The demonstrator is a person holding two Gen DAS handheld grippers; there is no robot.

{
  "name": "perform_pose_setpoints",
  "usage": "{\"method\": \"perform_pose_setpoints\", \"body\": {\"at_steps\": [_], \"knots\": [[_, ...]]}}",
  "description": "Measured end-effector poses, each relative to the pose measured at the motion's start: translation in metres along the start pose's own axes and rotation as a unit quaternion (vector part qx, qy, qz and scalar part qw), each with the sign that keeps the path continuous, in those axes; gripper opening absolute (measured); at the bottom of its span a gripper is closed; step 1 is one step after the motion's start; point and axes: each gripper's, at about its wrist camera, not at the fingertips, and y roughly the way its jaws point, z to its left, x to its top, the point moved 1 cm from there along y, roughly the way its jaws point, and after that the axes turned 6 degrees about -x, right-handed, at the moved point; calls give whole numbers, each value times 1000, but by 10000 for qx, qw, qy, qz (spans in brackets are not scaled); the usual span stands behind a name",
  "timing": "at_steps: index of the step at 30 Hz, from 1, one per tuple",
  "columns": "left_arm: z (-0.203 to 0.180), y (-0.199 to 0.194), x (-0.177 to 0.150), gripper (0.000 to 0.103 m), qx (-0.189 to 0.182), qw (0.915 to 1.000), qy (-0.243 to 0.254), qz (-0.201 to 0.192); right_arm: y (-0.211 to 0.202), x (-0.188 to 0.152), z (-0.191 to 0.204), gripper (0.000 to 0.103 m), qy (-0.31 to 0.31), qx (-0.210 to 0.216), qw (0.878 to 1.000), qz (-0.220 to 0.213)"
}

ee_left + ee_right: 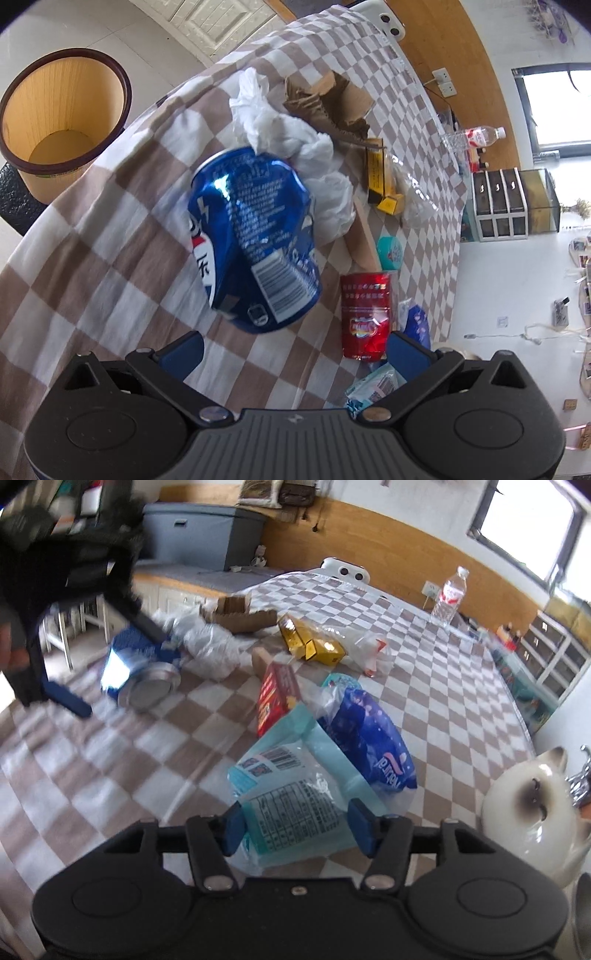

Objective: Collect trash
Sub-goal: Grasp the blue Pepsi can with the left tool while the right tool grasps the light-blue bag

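A dented blue can (255, 240) lies on the checked tablecloth (92, 258) just ahead of my left gripper (295, 354), which stands open and wide, its fingers clear of the can. In the right wrist view the left gripper (125, 672) is blurred and straddles the same can (147, 675). My right gripper (297, 825) hangs low over a teal snack packet (291, 812). The packet lies flat between the half-spread blue pads, which sit at its edges without squeezing it. A wood-coloured bin (62, 122) stands beside the table at the upper left.
More litter sits on the cloth: crumpled white plastic (295, 136), torn cardboard (328, 103), a yellow box (380, 177), a red packet (365, 314) and a blue wrapper (369, 734). A water bottle (450, 594) stands far back. A cat-shaped pot (528, 805) is close on the right.
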Motion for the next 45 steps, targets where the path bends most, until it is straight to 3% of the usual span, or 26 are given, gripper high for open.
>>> {"method": "perform_pose_setpoints", "body": {"at_steps": [2, 3, 6, 10, 12, 21, 26, 31, 35, 45], "knots": [[0, 0, 3, 103, -104, 9999, -32, -58, -1, 8, -6, 50, 253, 107, 9996, 6], [2, 0, 4, 103, -159, 9998, -60, -85, -2, 12, -9, 17, 430, 190, 9989, 9], [7, 1, 8, 103, -327, 9985, -341, -273, -2, 25, -21, 15, 1101, 379, 9931, 162], [25, 6, 13, 103, -605, 9911, -1120, -399, -2, 36, -23, 9, 1411, 515, 9886, 125], [27, 5, 15, 103, -599, 9896, -1218, -471, -1, 45, -24, 5, 1621, 711, 9842, 84], [31, 3, 27, 102, -748, 9867, -1219, -771, 25, 97, -15, 2, 2293, 1638, 9594, -98], [27, 7, 35, 98, -863, 9847, -1180, -944, 54, 117, 8, 2, 2051, 1718, 9635, 79], [12, 10, 44, 89, -870, 9863, -911, -1064, 61, 114, 19, 2, 1953, 1783, 9641, 251], [-9, 20, 46, 77, -460, 9953, -360, -768, 65, 108, 17, 2, 2051, 1802, 9612, 396], [-16, 39, 32, 58, -7, 9996, 291, -47, 56, 77, -5, 0, 2519, 1536, 9531, 672]]}}
